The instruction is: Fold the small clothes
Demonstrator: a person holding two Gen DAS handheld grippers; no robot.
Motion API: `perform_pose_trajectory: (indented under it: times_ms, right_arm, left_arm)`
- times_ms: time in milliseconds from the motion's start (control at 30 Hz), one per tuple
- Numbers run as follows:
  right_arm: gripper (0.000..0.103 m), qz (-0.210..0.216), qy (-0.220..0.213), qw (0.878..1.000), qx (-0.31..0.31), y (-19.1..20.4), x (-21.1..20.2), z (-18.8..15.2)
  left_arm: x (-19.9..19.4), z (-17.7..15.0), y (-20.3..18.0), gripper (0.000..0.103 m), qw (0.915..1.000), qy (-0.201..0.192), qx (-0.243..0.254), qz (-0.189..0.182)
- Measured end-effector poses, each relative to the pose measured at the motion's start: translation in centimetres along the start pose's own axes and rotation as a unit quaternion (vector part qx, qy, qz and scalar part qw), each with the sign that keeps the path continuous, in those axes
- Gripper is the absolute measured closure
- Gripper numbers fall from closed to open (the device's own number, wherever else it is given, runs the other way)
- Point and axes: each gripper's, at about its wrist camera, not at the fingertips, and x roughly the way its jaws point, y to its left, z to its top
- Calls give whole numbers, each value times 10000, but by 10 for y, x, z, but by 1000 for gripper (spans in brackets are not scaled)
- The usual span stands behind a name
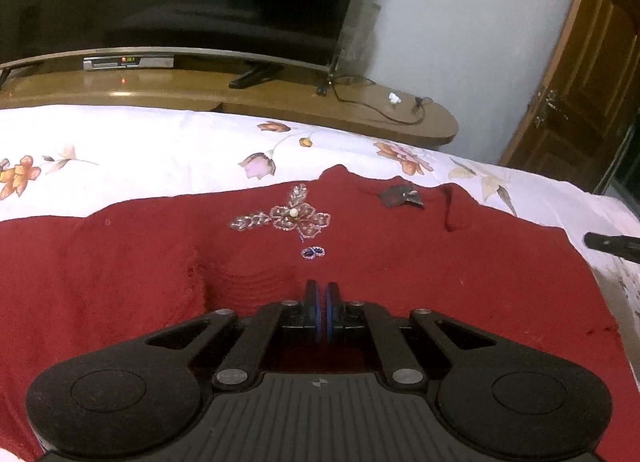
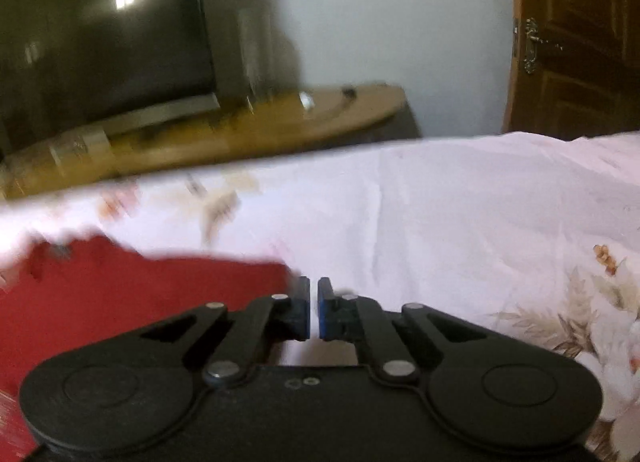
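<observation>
A dark red sweater [image 1: 360, 262] lies spread on the flowered bedsheet [image 1: 140, 149]. Only the left view shows its beaded flower [image 1: 296, 215]. The left tongs [image 1: 321, 290] are closed over it; the right tongs [image 2: 314, 288], nearly closed and empty, sit at its edge.

Red sweater [image 1: 400, 262] with beaded flower; white floral bedsheet [image 1: 160, 157]

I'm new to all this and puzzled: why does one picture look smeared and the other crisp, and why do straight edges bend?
Right wrist view: motion blur smears the television, wooden shelf and red garment, and glare spots sit on the screen. Left wrist view: sharp, so the beaded flower reads clearly. Both views: the fisheye lens bows the shelf and the door.
</observation>
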Motion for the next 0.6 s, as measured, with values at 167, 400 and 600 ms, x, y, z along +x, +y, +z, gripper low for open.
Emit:
perform_pose_trajectory:
  times_ms: [167, 400, 600]
  right_arm:
    - [89, 10, 371, 9976, -584, 18, 2, -30]
    - [86, 186, 165, 9968, -763, 28, -50, -36]
    - [72, 180, 20, 9978, -630, 35, -57, -46]
  left_arm:
    - [-3, -3, -2, 100, 9999, -4, 0, 110]
    - [-9, -20, -36, 100, 9881, -390, 1130, 964]
    - [-71, -29, 5, 99, 9957, -510, 180, 746]
